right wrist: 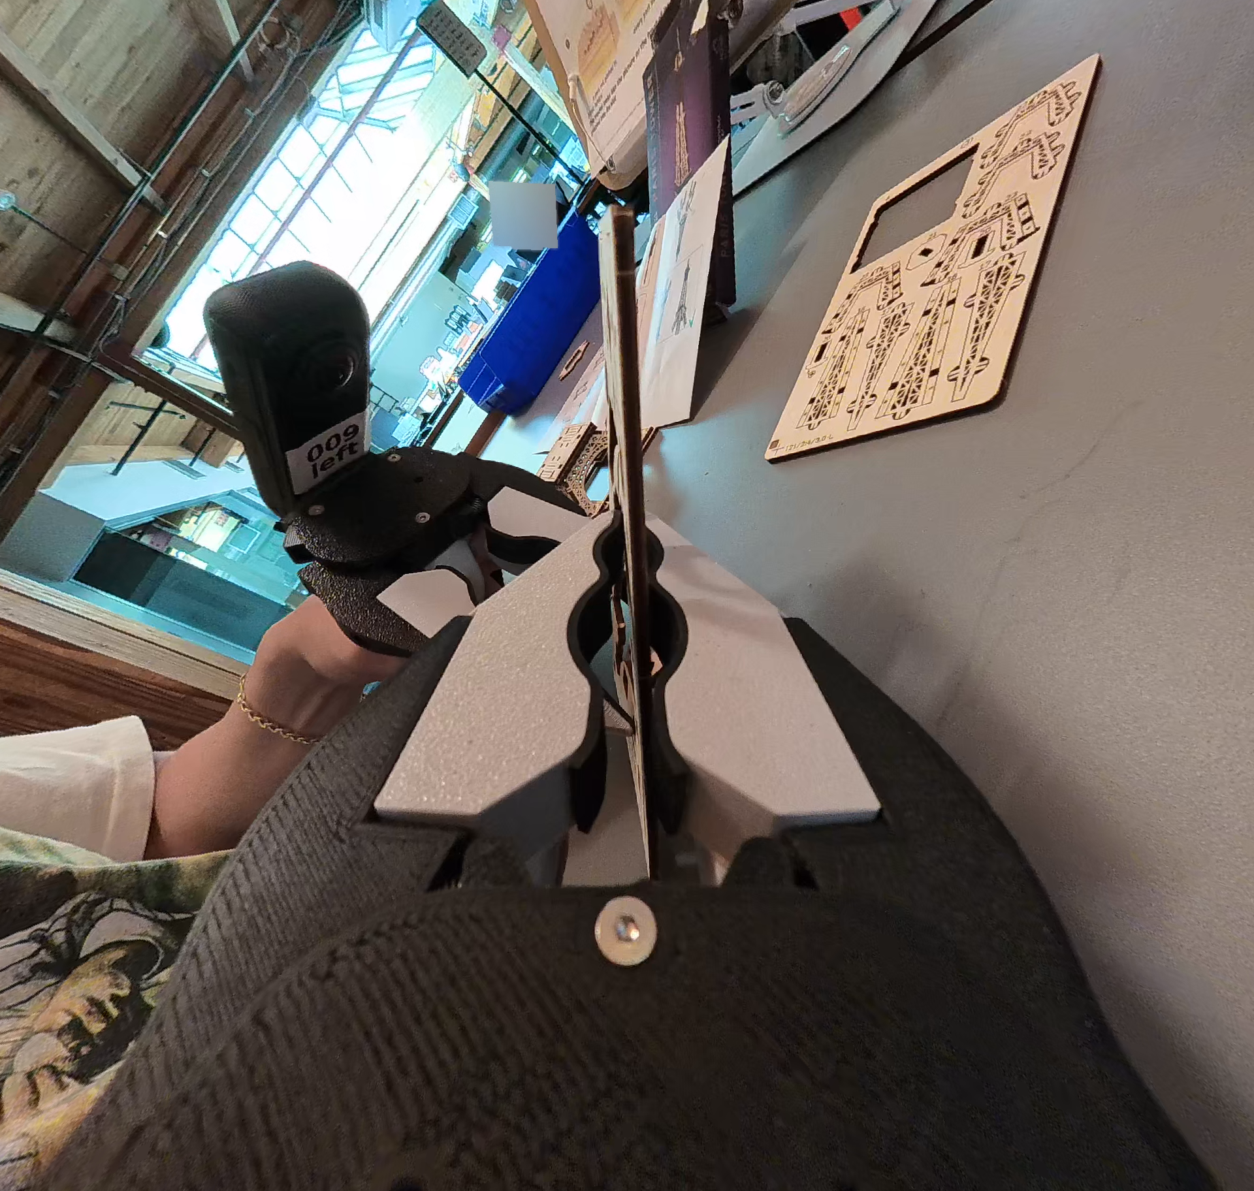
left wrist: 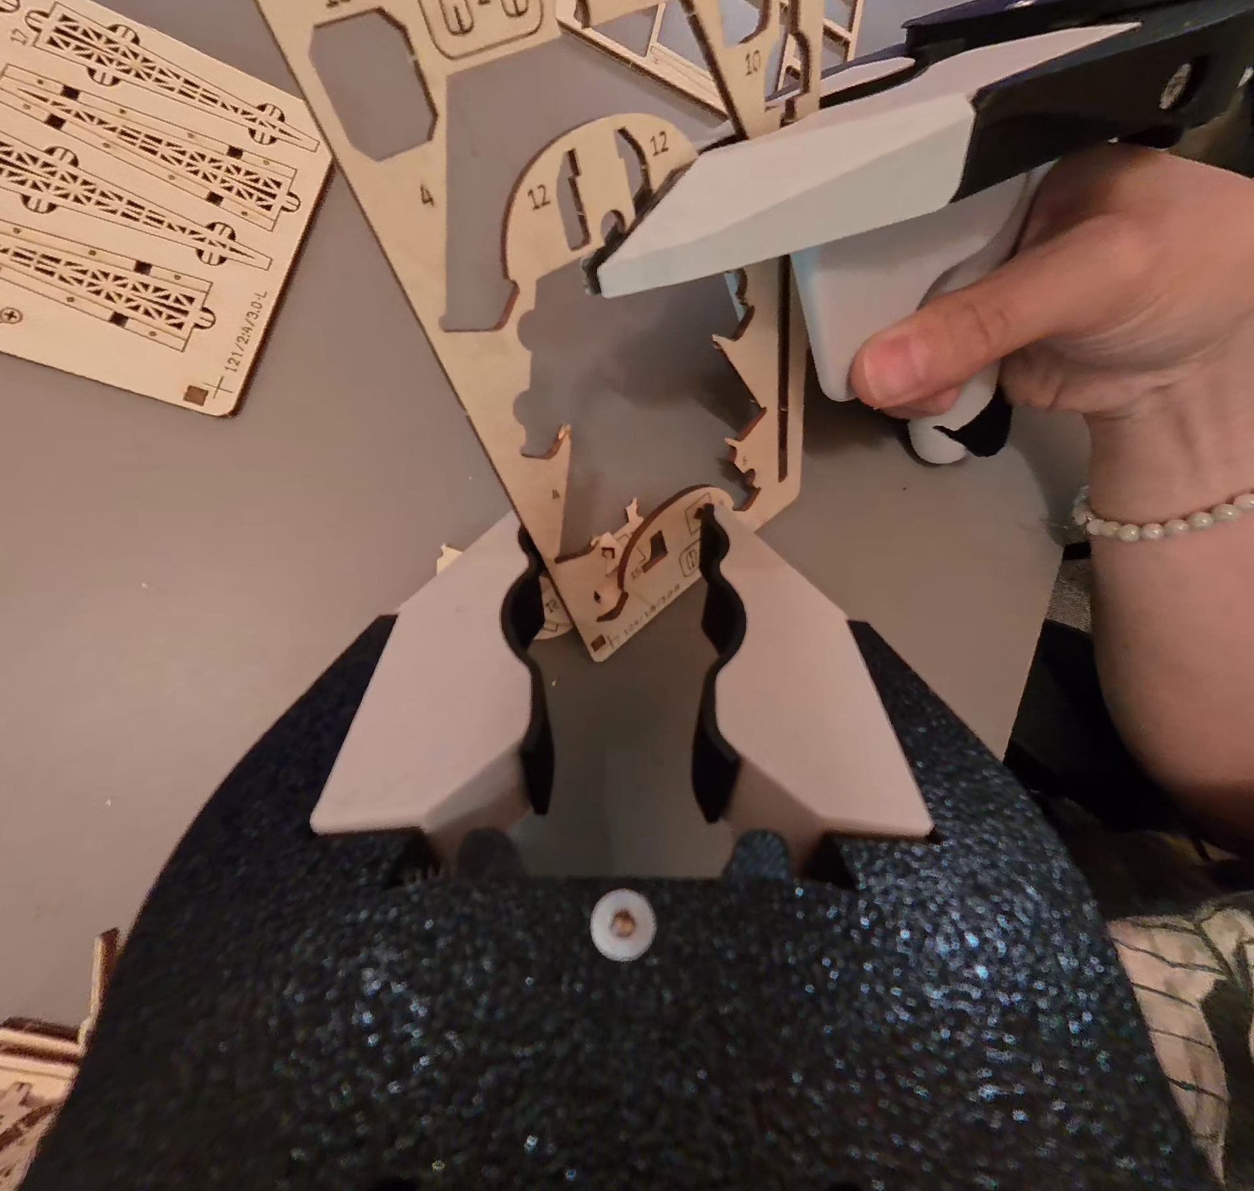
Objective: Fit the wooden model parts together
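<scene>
The right claw (right wrist: 628, 534) is pinched on the edge of a wooden sheet (left wrist: 475, 317) of laser-cut parts, holding it tilted above the grey table (left wrist: 169, 582). The left claw (left wrist: 614, 534) is spread, its tips straddling the sheet's near bottom corner, where a small curved part (left wrist: 644, 551) sits; contact cannot be told. A second sheet (left wrist: 136, 209) lies flat to the far left. Risk: closing or twisting on this thin, much cut-out corner could snap the slender wood or pry the sheet from the right claw's hold.
</scene>
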Tool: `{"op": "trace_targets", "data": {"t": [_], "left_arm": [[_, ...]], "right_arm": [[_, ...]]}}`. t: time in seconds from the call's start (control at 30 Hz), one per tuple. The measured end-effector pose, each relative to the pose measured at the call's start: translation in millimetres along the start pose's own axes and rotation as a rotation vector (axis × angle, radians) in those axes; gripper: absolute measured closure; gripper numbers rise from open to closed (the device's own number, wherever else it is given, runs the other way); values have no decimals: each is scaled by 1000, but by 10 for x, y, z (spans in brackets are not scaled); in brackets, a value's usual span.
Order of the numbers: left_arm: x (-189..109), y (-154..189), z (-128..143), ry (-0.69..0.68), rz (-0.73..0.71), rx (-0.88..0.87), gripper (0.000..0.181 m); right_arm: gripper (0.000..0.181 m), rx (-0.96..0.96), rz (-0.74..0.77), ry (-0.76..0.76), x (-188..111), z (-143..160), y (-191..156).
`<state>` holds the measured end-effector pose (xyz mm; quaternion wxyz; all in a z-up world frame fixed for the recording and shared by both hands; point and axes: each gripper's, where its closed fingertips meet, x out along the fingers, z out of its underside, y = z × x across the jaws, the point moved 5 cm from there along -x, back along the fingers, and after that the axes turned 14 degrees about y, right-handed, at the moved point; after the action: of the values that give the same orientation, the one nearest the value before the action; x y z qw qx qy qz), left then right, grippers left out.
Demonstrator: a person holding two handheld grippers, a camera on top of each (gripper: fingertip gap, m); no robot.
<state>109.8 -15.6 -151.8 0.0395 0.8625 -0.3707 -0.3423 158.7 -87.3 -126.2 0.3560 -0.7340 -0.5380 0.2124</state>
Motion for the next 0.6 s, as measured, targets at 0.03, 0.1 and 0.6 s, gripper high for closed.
{"op": "trace_targets", "data": {"t": [0.03, 0.1, 0.6], "left_arm": [[1, 1, -1, -4, -7, 7, 138], [2, 4, 0, -7, -15, 13, 138], [2, 13, 7, 4, -33, 30, 139]], "right_arm": [[181, 1, 1, 0, 0, 0, 2], [181, 0, 5, 0, 1, 1, 6], [181, -2, 4, 1, 5, 2, -1]]}}
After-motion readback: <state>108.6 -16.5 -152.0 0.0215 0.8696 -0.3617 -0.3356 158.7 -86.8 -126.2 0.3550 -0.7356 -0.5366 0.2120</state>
